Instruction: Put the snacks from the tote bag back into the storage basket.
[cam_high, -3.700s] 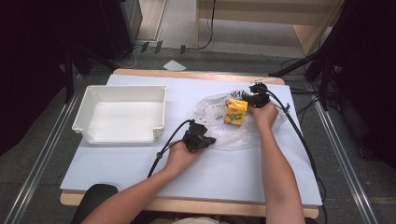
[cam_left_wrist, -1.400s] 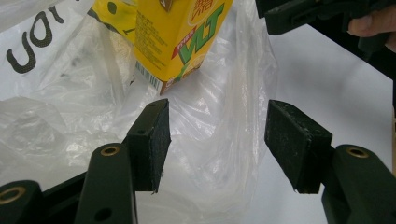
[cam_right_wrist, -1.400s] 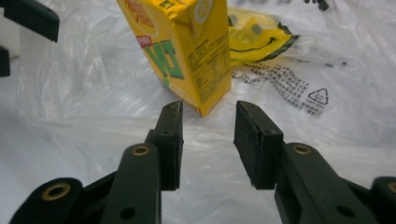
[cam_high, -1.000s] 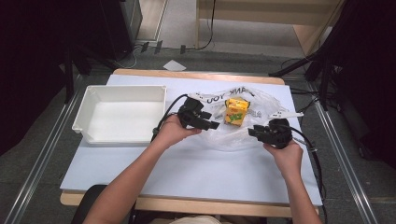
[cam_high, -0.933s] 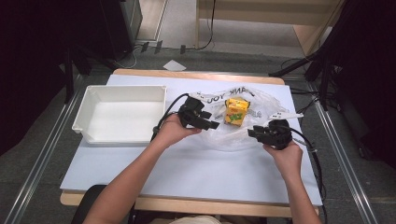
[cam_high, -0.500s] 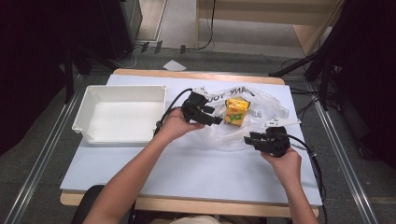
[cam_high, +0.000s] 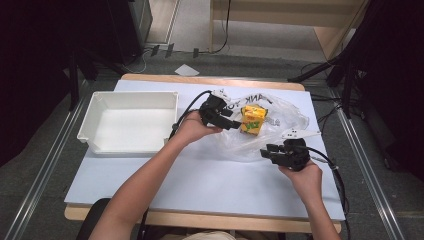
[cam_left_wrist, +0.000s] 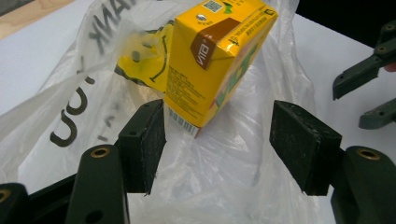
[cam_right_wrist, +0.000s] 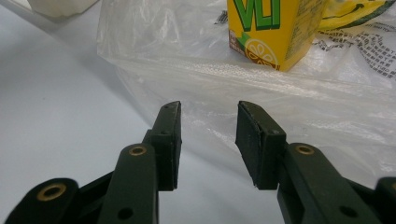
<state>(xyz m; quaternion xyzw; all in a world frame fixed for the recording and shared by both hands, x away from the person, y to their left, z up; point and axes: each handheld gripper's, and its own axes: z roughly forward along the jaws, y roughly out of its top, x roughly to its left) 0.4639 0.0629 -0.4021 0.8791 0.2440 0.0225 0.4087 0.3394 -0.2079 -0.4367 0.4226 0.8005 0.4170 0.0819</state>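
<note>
Left tongs (cam_left_wrist: 219, 140) wide open, yellow juice box (cam_left_wrist: 215, 56) just ahead btwn jaws, on plastic bag (cam_left_wrist: 233, 186). Right tongs (cam_right_wrist: 208, 140) open near bag edge. Should square jaws on box sides, avoid pinching film.

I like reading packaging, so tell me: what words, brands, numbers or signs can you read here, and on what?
"VLT", cropped green letters on the yellow cardboard drink carton, above a lemon picture.
"VITA", white on the carton's brown corner patch, in the left gripper view.
"ANK YO", black letters on the clear crinkled plastic bag; its start and end are hidden in folds.
Barcode and fine print on the carton's side: too small to read.
Small black print on the bag, in the right gripper view: blurred.
</note>
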